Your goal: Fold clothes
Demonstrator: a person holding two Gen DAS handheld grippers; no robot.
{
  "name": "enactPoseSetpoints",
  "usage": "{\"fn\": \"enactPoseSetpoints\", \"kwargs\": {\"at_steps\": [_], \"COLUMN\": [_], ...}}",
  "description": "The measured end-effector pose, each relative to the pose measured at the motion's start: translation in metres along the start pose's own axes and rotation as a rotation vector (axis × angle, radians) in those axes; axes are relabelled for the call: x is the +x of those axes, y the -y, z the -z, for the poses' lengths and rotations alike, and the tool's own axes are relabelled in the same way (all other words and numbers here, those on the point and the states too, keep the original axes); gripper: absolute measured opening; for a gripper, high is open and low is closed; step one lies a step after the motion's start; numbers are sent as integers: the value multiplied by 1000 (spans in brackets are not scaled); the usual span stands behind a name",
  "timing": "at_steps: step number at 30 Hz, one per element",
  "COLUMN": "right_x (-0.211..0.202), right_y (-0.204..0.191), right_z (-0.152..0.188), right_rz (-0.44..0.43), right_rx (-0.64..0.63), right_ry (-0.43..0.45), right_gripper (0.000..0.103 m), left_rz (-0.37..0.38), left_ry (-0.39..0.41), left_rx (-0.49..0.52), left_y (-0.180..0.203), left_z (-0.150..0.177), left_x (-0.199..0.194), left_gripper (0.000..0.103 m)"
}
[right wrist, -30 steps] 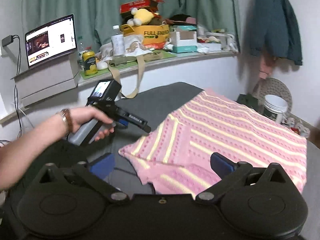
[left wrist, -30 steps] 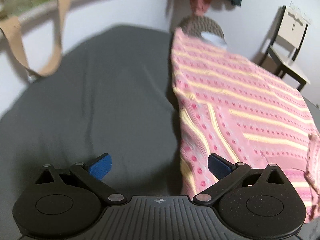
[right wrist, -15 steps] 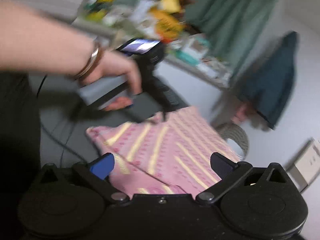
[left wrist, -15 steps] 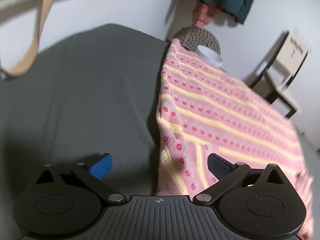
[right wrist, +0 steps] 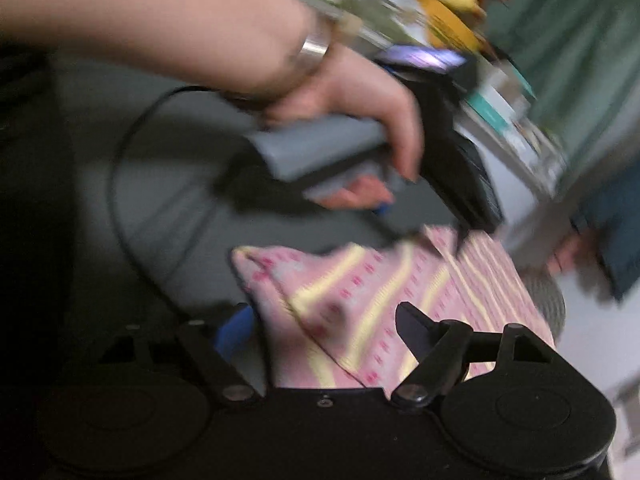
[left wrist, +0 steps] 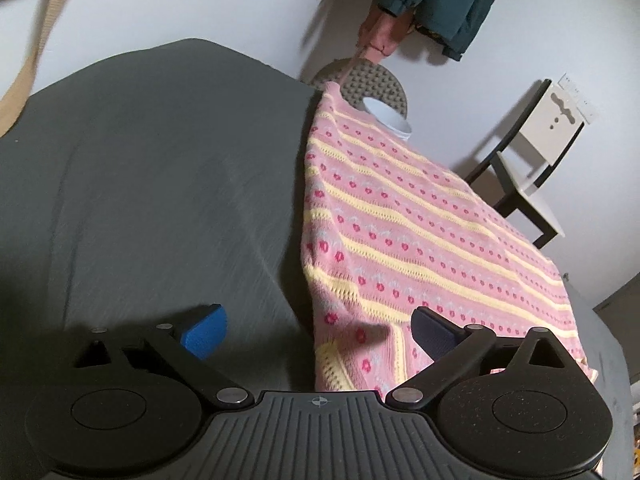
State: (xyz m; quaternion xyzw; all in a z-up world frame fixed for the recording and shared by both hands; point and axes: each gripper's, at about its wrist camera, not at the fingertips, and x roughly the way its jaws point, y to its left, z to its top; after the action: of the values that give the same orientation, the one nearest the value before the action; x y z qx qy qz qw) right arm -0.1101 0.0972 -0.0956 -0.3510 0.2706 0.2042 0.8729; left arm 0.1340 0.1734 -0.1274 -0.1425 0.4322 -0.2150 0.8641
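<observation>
Over the pink sweater (left wrist: 420, 232) on the gray bed (left wrist: 152, 168) now, closer than 1 second ago, both grippers (left wrist: 316, 330) (right wrist: 324, 326) gaping empty, looks fold-ready.

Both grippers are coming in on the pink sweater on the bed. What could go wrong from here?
1. The left gripper is open and straddles the pink sweater's edge, so closing may also pinch the grey sheet.
2. The right gripper, also open, faces a folded-over corner; it could catch just one layer.
3. The black cable trails near that corner and might snag.
</observation>
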Motion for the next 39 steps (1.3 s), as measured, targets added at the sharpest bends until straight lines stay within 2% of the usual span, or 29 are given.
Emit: {"fn": "enactPoseSetpoints", "kwargs": {"at_steps": [3,5,7,8,12,14,15,16,18,19,20,24,27,32,35,39], "right_x": [4,7,9,9,13,14,15,14,9,6,4,-9,-39,-101,-138,-165], "right_y": [-5,-7,-9,-10,-10,-10,-9,-9,-7,-6,-5,0,10,56,92,114], "right_z": [-3,-6,-8,-8,-11,-12,-13,-13,-11,-10,-9,-5,4,41,82,140], "right_rz": [-51,-87,-134,-143,-125,-113,-107,-97,-70,-56,-43,12,53,46,17,42], "right_rx": [-27,-33,-33,-26,33,72,93,113,149,166,184,257,342,680,943,1186], "right_ry": [18,9,13,13,1,-7,-12,-17,-28,-33,-39,-54,-28,8,54,100], "right_gripper": [77,76,71,71,70,64,56,48,40,26,19,18,18,17,16,16], "left_rz": [4,3,10,10,-6,-7,1,4,-4,-9,-15,-10,24,82,94,127], "left_ry": [3,-1,-2,1,6,8,8,11,16,23,32,71,101,147,150,132], "left_rx": [22,48,39,27,18,9,-3,-11,-13,-11,-10,-18,12,123,222,315], "left_y": [3,5,4,2,0,-1,-2,-2,1,3,4,12,29,90,143,213], "left_z": [-2,-4,-5,-5,-4,-4,-4,-4,-3,-3,-3,-5,-8,-11,-10,-7], "left_x": [5,7,7,6,5,5,5,5,6,6,5,-4,-15,-27,-20,-6], "left_gripper": [78,63,53,46,29,13,7,6,6,6,6,5,5,5,5,5]}}
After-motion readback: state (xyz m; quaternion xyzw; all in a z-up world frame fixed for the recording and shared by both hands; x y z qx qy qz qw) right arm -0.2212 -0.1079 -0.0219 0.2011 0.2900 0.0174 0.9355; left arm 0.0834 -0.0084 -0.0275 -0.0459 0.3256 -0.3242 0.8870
